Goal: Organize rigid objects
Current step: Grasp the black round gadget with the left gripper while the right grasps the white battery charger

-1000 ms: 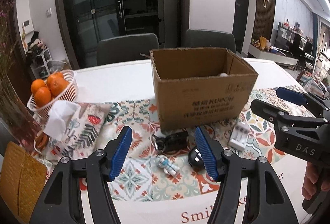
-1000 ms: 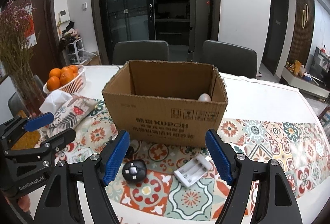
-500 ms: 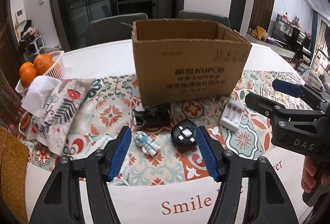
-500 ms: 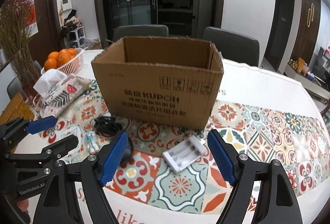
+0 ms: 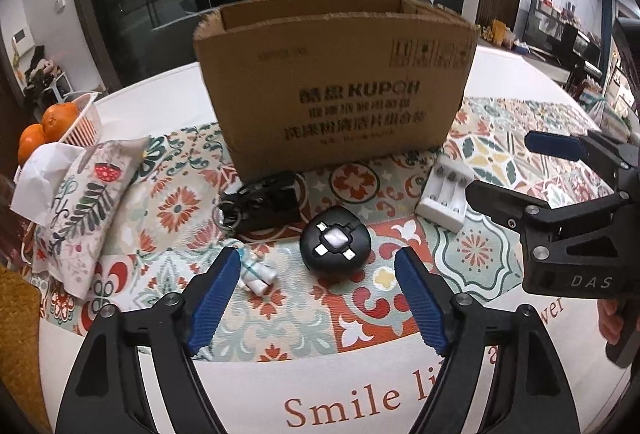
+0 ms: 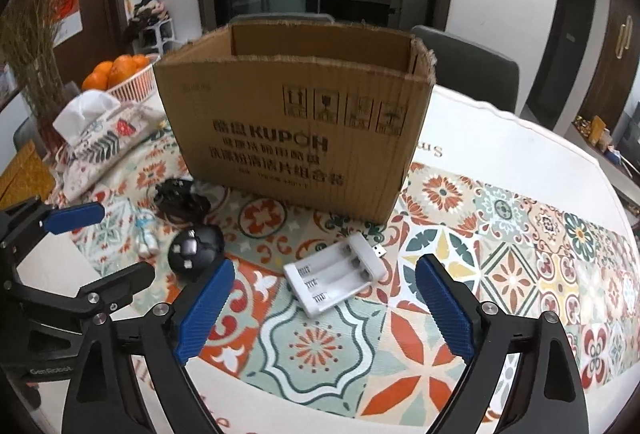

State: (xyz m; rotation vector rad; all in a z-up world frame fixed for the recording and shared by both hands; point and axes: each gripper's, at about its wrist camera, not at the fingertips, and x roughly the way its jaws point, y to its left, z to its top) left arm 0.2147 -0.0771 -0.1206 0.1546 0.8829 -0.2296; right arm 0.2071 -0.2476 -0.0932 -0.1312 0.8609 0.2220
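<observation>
Black puck (image 5: 335, 244), white cross-shaped face

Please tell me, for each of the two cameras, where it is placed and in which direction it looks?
Left wrist: sits on the left gripper, looks forward at the black ball before the cardboard box; the right gripper shows at right.
Right wrist: sits on the right gripper, looks at the battery charger; the left gripper shows at left.
Shared: box, ball, charger.

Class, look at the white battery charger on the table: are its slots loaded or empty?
Empty. The white battery charger lies face up in front of the cardboard box, its slots showing bare with no batteries.
</observation>
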